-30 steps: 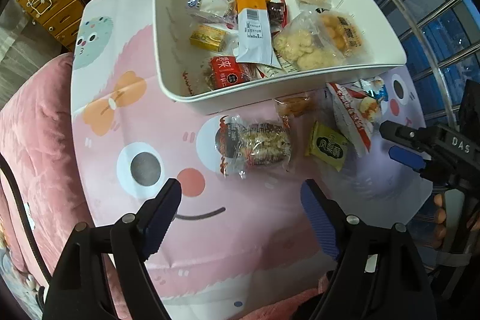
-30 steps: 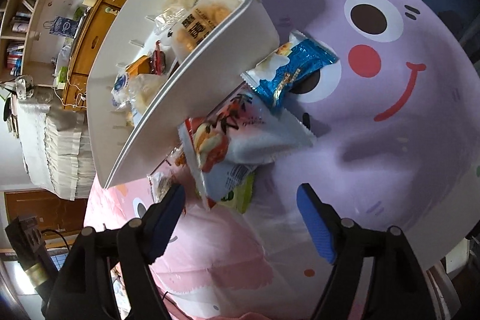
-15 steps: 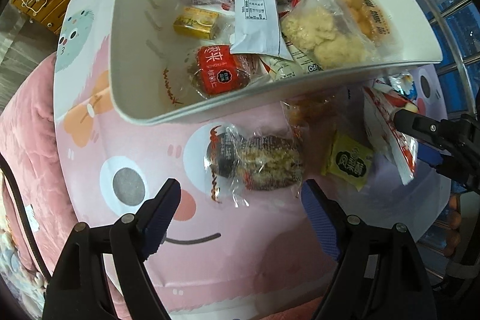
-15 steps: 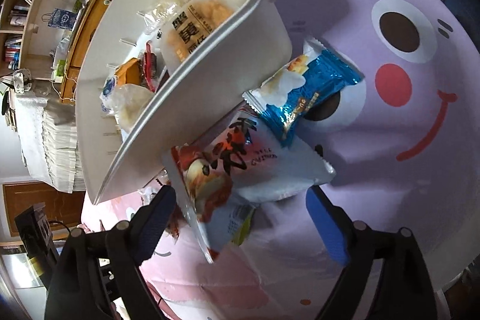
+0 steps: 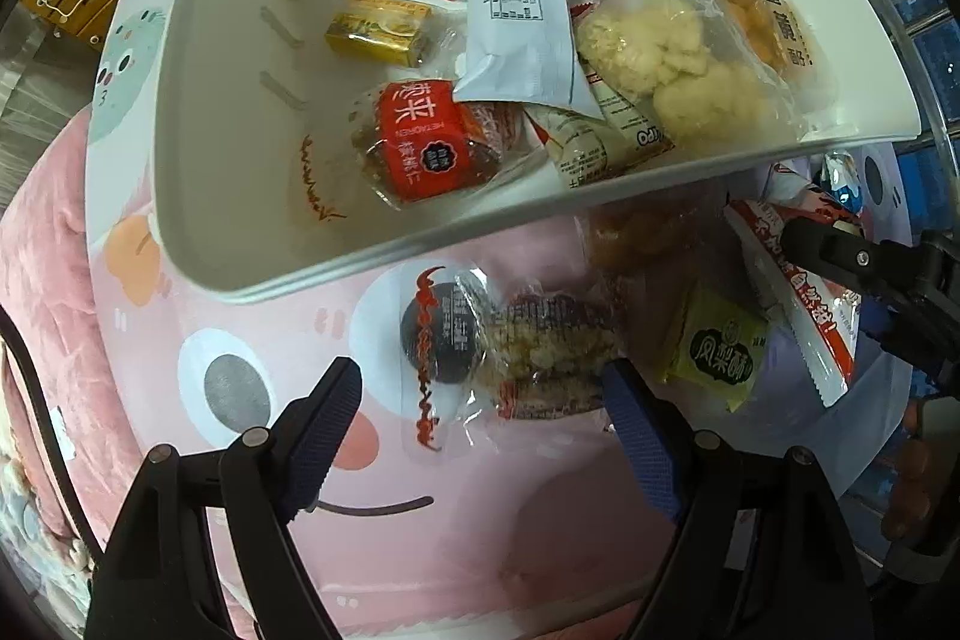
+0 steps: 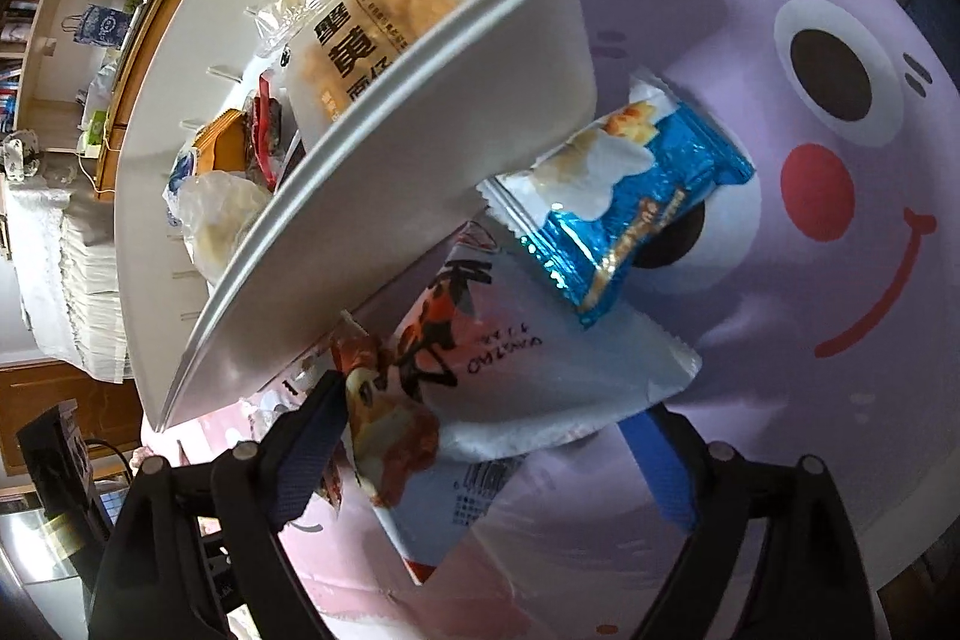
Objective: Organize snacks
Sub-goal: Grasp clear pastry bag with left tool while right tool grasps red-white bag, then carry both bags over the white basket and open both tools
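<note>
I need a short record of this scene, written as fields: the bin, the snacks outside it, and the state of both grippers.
bin: white bin, holds many wrapped snacks
left gripper: left gripper, open, around the clear-wrapped rice cake
right gripper: right gripper, open, around the white and red snack bag
also outside bin: blue packet, green packet
surface: cartoon-face cloth

Two wrist fisheyes, both close over the table.
Left wrist view looks steeply down into the white tray (image 5: 198, 196) from its long side. Right wrist view faces the tray (image 6: 528, 58) end-on, low. Both share the red-and-white packet (image 5: 798, 316) (image 6: 516, 370).
</note>
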Demonstrator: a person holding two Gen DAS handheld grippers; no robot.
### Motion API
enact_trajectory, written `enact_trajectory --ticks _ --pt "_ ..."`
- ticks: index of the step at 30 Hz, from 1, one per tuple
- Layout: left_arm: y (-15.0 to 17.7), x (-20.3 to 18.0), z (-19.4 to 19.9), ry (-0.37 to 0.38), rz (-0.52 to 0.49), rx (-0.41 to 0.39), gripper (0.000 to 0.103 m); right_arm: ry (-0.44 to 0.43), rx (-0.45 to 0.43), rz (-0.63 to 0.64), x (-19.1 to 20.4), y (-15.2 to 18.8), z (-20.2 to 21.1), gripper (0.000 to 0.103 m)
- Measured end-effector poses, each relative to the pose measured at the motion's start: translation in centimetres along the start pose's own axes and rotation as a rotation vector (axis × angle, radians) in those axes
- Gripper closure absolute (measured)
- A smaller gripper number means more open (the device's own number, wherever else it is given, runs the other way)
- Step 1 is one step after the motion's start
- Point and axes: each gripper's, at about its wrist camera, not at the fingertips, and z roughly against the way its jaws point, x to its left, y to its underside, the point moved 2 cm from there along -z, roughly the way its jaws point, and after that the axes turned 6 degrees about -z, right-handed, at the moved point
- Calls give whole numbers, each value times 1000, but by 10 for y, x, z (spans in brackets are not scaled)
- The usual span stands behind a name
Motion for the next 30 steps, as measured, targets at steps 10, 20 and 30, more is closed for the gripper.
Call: enact_trajectory --ticks 10,20,30 --pt "1 -8 -11 88 15 -2 39 12 -17 10 11 4 1 27" --pt "10 -23 -7 121 -19 -45 65 7 -24 -7 9 9 4 36" --pt "24 -18 3 106 -1 -72 71 8 -41 -29 -4 29 15 36"
